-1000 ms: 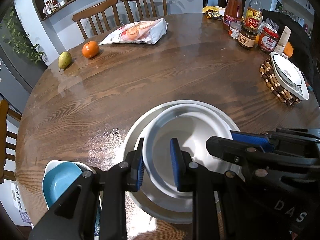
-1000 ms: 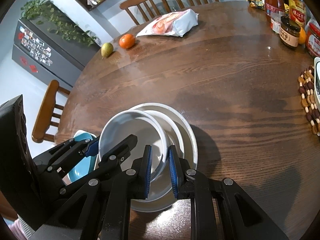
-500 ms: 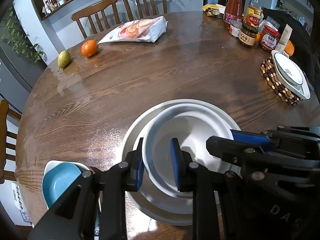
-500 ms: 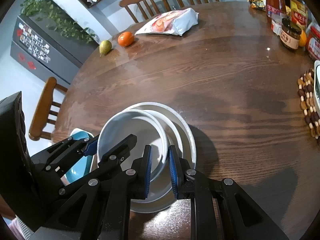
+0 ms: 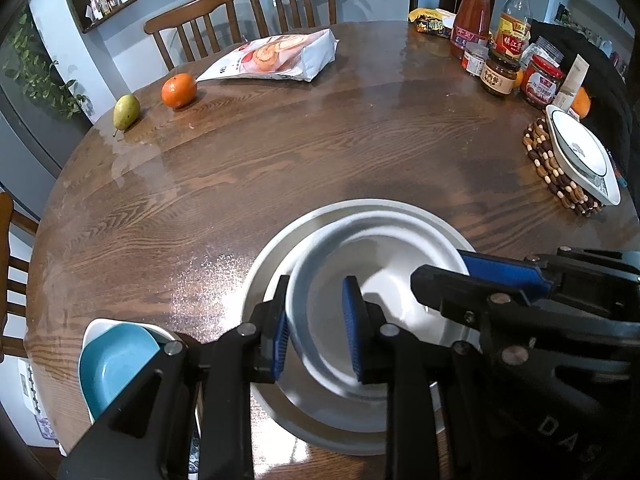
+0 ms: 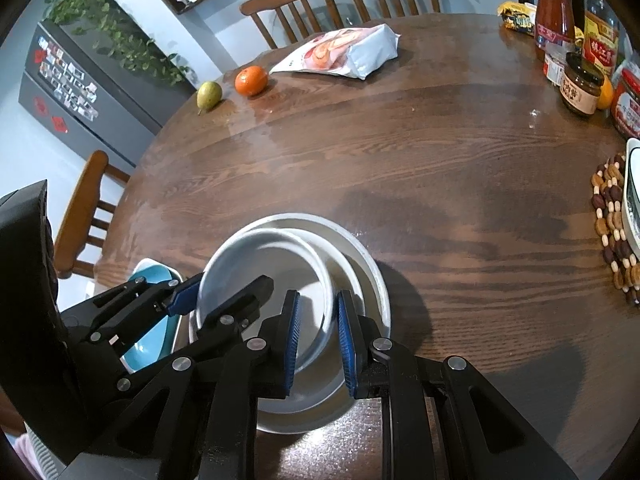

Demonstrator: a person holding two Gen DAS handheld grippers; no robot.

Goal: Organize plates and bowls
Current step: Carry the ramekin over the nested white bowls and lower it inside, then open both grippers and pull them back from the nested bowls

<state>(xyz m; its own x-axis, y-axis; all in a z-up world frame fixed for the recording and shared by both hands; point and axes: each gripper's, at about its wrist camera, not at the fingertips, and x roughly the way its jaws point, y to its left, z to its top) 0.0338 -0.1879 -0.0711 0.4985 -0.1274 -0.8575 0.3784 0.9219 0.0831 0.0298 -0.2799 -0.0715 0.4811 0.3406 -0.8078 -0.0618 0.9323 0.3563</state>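
A white bowl (image 5: 384, 276) (image 6: 264, 268) sits tilted inside a larger white plate (image 5: 280, 248) (image 6: 360, 264) near the table's front edge. My left gripper (image 5: 314, 328) straddles the bowl's left rim, one pad outside and one inside, with a gap left. My right gripper (image 6: 318, 340) straddles the bowl's right rim the same way. Whether the pads press the rim I cannot tell. A blue bowl (image 5: 116, 360) (image 6: 148, 344) rests in a white dish at the front left. Another white dish (image 5: 580, 156) lies on a beaded trivet at the right.
A pear (image 5: 126, 110), an orange (image 5: 179, 90) and a snack bag (image 5: 276, 60) lie at the far left. Bottles and jars (image 5: 500, 52) crowd the far right. Chairs stand beyond the round wooden table (image 5: 320, 152).
Both grippers and the bowl have stayed almost in place. The view has shifted only slightly.
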